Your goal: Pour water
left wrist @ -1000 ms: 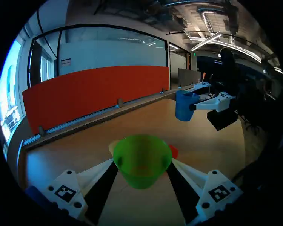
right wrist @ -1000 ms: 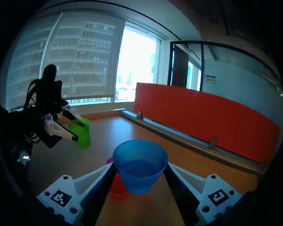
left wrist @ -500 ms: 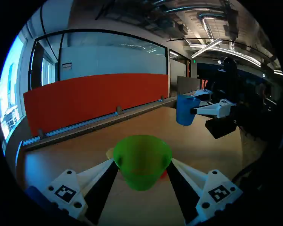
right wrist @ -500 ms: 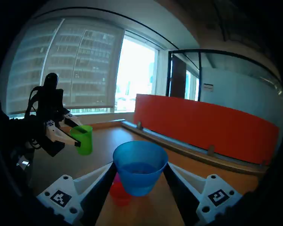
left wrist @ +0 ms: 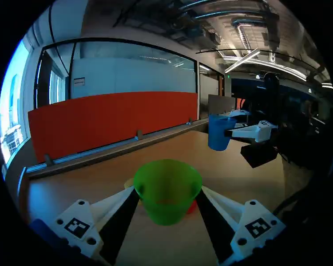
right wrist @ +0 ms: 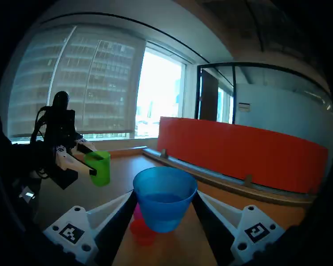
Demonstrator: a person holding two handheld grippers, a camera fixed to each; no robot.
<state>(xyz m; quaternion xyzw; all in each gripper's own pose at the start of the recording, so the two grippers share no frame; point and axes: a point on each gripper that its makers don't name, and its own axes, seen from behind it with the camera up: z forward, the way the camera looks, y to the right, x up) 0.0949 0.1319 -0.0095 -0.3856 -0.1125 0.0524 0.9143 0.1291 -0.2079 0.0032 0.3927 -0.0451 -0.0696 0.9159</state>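
Low in the left gripper view, the left gripper (left wrist: 168, 193) pinches an upright green cup (left wrist: 166, 210) between both fingers. Low in the right gripper view, the right gripper (right wrist: 164, 196) clamps a blue cup (right wrist: 164, 217) (water inside) over the wooden table (right wrist: 122, 166).

**Left gripper** (left wrist: 168, 198): its two fingers (left wrist: 117, 208) converge from 7 and 5 o'clock and press on the upright green cup (left wrist: 168, 188). **Right gripper** (right wrist: 165, 207): its fingers clamp the blue cup (right wrist: 164, 199) in the same way. Each view shows the opposite gripper held level, at 3 o'clock in the left gripper view and 9 o'clock in the right gripper view.
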